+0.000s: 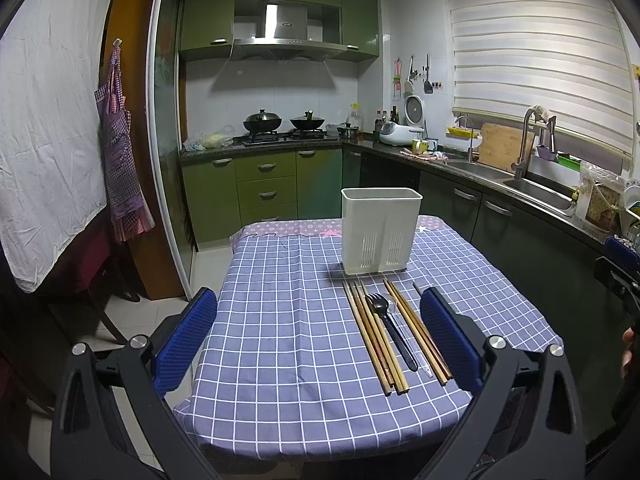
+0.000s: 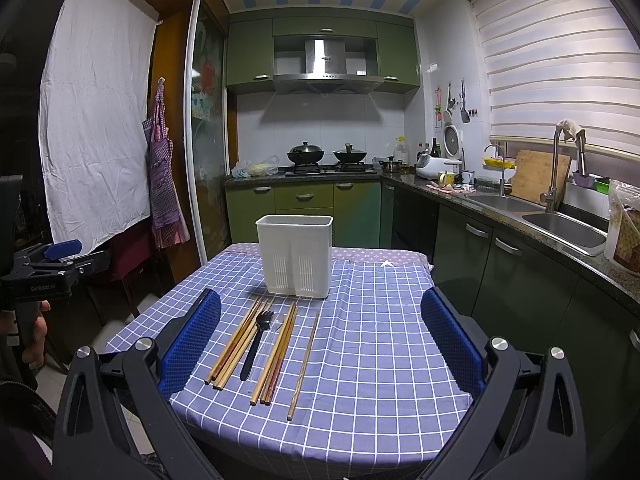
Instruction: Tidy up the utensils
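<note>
Seen on the surface draped in a blue-and-white checked cloth (image 2: 380,344): a row of utensils lying flat, handles toward the near edge, just in front of a white rectangular plastic utensil holder with slotted sides (image 2: 295,254), upright and open-topped, toward the far end. Counted among them: a bundle of slim wooden chopsticks (image 2: 236,344), a black plastic fork (image 2: 256,340), a clear plastic piece beside it, hard to identify, a second cluster of brown chopsticks (image 2: 278,356), and one lone chopstick (image 2: 304,364) slightly apart to the right. Judged light, stiff and thin, likely to roll or slip sideways under a pinch; best taken across the mid-shaft or nearer the handle end, where sticks lay touching and could come up together. Fork judged light too, smooth-handled, best pinched at the narrow handle. Left gripper (image 1: 320,340) held above the near edge with blue pads spread wide, nothing between them; right gripper (image 2: 320,344) likewise spread and bare. Handle ends lay close to the near edge, so a nudge might tip them off. Open cloth found to the right of the lone chopstick and to the left of the bundle, giving room to approach; holder's rim stood tall, calling for a lift before lowering anything in.
</note>
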The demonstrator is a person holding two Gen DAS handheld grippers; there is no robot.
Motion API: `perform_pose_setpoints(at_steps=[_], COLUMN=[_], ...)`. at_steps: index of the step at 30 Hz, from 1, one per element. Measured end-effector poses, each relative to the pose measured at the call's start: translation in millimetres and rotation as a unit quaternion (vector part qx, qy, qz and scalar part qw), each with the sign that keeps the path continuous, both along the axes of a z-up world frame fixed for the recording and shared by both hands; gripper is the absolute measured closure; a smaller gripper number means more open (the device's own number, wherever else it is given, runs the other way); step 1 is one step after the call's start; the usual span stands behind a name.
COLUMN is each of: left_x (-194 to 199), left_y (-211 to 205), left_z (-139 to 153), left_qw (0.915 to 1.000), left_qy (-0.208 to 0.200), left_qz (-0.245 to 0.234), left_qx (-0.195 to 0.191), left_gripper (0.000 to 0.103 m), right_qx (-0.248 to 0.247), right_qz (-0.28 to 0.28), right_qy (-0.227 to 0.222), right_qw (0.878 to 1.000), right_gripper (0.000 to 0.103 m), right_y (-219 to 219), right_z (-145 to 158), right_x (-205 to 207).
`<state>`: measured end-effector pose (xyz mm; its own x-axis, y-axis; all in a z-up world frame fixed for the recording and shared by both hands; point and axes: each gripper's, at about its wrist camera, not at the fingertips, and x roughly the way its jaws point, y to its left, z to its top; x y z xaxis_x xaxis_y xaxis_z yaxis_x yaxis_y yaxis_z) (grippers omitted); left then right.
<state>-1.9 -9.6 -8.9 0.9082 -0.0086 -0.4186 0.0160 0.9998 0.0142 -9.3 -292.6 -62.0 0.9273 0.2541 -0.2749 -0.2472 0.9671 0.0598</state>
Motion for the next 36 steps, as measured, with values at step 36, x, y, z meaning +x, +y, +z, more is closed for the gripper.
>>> perform_pose_setpoints(at_steps=[36], left_x=[0.3], left_y=[-1.8], left_z=[-6.9], left_qw=[0.9999], left_qy=[0.012], left_qz=[-0.005], left_qx=[0.004], left_gripper=[0.006], right_qx=[-0.002], right_qz=[-0.001], right_qy=[0.006], right_qw=[1.0], right_gripper=[0.004], right_y=[4.7], right_z=[-4.5], right_x=[3.3])
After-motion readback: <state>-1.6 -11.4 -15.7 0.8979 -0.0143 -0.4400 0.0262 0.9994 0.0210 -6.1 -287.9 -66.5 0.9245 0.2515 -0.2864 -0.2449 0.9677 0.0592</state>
